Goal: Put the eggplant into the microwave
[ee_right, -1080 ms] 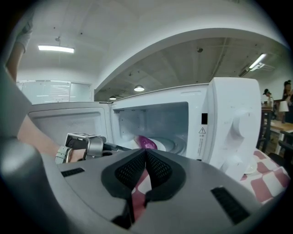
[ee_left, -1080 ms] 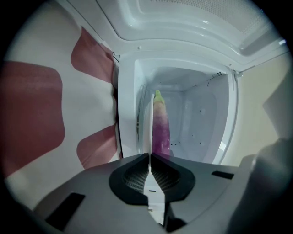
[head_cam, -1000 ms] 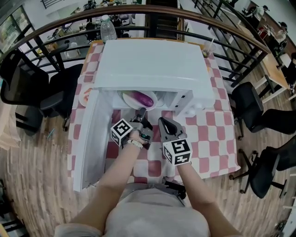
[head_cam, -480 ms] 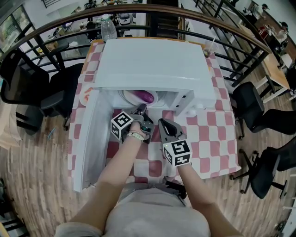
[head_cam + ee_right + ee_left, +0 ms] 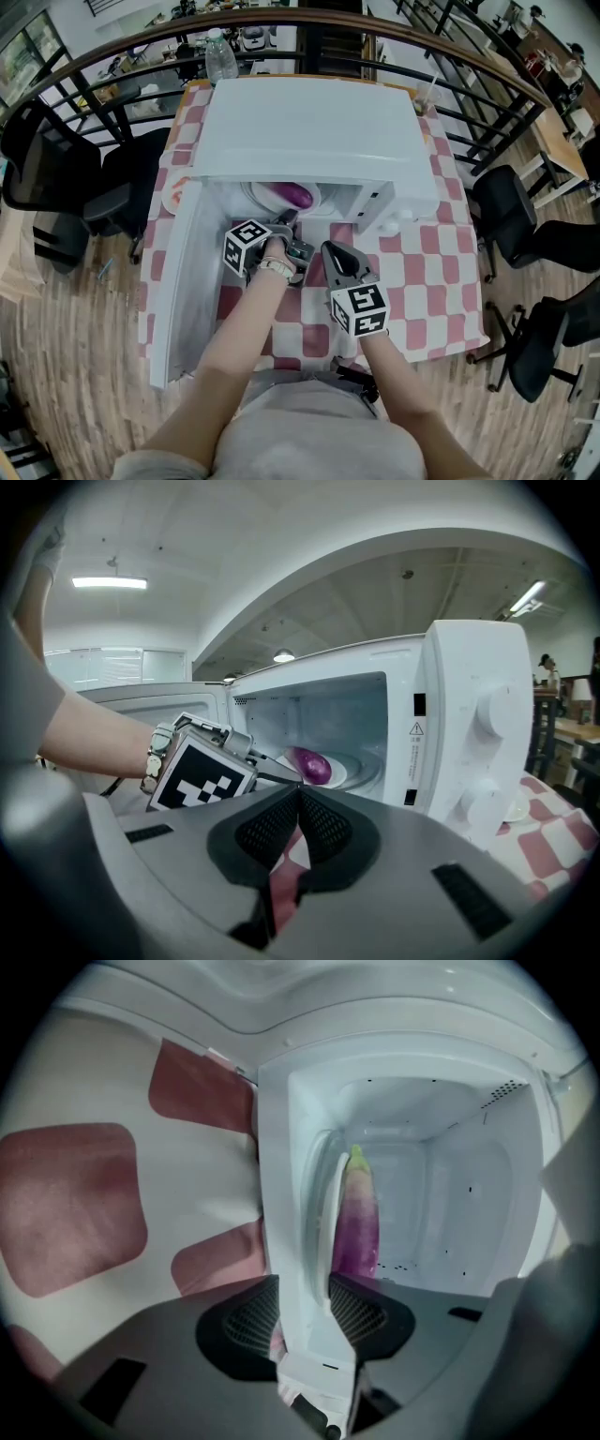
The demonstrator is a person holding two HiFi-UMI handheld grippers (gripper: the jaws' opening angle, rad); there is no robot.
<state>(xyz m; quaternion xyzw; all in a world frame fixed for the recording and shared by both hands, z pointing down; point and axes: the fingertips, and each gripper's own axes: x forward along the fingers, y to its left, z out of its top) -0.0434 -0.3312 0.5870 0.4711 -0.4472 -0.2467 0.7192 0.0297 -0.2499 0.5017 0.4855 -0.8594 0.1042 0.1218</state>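
My left gripper [image 5: 302, 1314] has its jaws easing apart. The lower front edge of the white microwave oven [image 5: 450, 1147] shows in the gap (I see no pad pressing it). Just beyond, at frame centre, the purple eggplant [image 5: 359, 1227] lies on the round white plate [image 5: 322, 1204] inside the oven. My right gripper [image 5: 298, 797], jaws pressed together on nothing, hangs before the open oven, above the red-and-white checked cloth [image 5: 562, 846].

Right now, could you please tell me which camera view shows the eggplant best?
The left gripper view: the eggplant lies mid-frame, close and seen nearly full length inside the microwave. The right gripper view shows it small and farther off; the head view shows only part of it under the microwave's top.
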